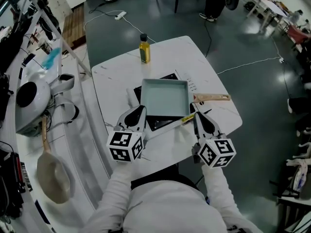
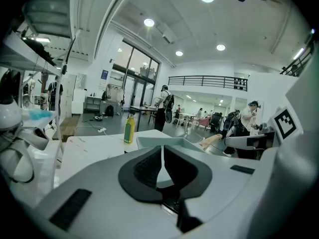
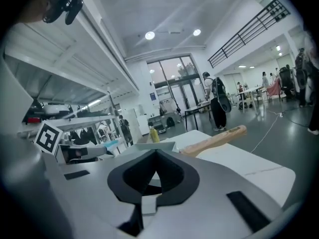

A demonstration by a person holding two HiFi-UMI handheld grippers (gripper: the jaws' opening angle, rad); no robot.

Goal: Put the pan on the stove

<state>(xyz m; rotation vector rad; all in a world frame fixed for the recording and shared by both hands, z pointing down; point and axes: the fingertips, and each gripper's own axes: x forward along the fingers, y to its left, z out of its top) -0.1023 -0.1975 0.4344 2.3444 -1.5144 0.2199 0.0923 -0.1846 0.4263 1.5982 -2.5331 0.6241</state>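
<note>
The pan [image 1: 164,97] sits on the black stove [image 1: 138,93], its wooden handle [image 1: 212,97] pointing right, so I judge the placing is done. My left gripper [image 1: 140,111] and right gripper [image 1: 198,116] both have their jaws pressed together on nothing, just beside the near rim. I'd draw them straight back, nudging neither rim nor handle.

Your head camera looks steeply down on the white table [image 1: 214,81] from over its near edge. The cameras on your left gripper [image 1: 141,108] and right gripper [image 1: 197,114] sit low and close, facing its far edge; all three share the pan [image 1: 165,98] and bottle [image 1: 144,49].
</note>
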